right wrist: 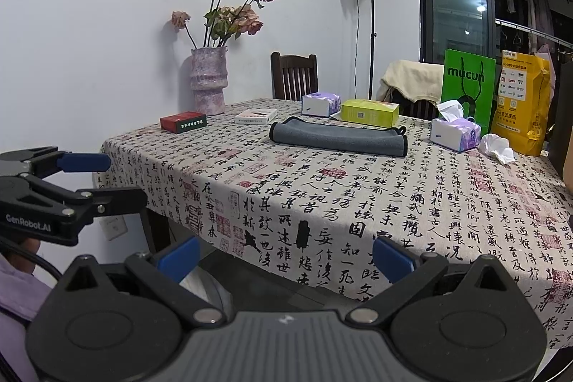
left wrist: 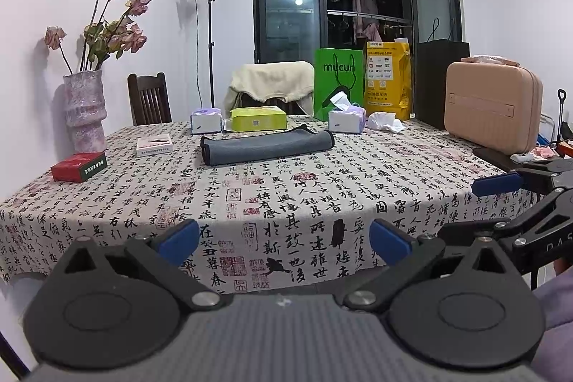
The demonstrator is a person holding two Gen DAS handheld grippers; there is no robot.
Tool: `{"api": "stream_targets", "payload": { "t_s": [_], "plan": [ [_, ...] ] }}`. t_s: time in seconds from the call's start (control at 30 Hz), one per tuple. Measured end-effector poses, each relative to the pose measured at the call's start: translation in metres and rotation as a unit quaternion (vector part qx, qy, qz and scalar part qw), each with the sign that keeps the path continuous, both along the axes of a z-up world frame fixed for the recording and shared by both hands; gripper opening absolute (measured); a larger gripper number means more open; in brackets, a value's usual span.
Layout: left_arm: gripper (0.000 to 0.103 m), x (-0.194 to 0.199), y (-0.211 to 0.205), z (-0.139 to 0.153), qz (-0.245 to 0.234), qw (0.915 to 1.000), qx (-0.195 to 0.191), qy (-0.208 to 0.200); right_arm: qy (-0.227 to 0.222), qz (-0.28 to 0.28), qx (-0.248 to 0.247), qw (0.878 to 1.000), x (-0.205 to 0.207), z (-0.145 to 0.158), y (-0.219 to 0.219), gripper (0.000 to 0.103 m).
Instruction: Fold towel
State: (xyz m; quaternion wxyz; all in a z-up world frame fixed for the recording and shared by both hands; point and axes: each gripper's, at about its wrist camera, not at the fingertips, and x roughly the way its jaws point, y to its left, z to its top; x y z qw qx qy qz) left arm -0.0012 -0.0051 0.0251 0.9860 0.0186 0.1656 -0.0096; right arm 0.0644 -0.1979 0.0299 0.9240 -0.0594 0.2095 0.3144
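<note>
A grey towel (left wrist: 266,145) with dark edging lies folded into a long narrow strip on the far half of the table; it also shows in the right wrist view (right wrist: 338,136). My left gripper (left wrist: 284,240) is open and empty, held off the near table edge, far from the towel. My right gripper (right wrist: 286,255) is open and empty too, off the table's near left corner. One blue fingertip (left wrist: 496,183) of the right gripper shows at the right edge of the left wrist view, and a fingertip (right wrist: 84,162) of the left gripper shows at the left edge of the right wrist view.
The table carries a calligraphy cloth (left wrist: 286,199). On it stand a red box (left wrist: 78,166), a white box (left wrist: 154,145), two tissue packs (left wrist: 206,120) (left wrist: 346,119), a yellow-green box (left wrist: 258,119), a vase of dried roses (left wrist: 85,106), green and yellow bags (left wrist: 338,74) and a pink case (left wrist: 492,102). Chairs stand behind.
</note>
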Motion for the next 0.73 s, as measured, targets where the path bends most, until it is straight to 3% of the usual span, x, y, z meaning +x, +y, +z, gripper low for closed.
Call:
{"api": "stream_targets", "payload": {
  "t_s": [0.73],
  "plan": [
    [0.103,-0.0003,0.0003,-0.0014,0.002,1.0,0.0,0.0,-0.004,0.0,0.002,1.0,0.0001,0.001,-0.001,0.103]
  ]
}}
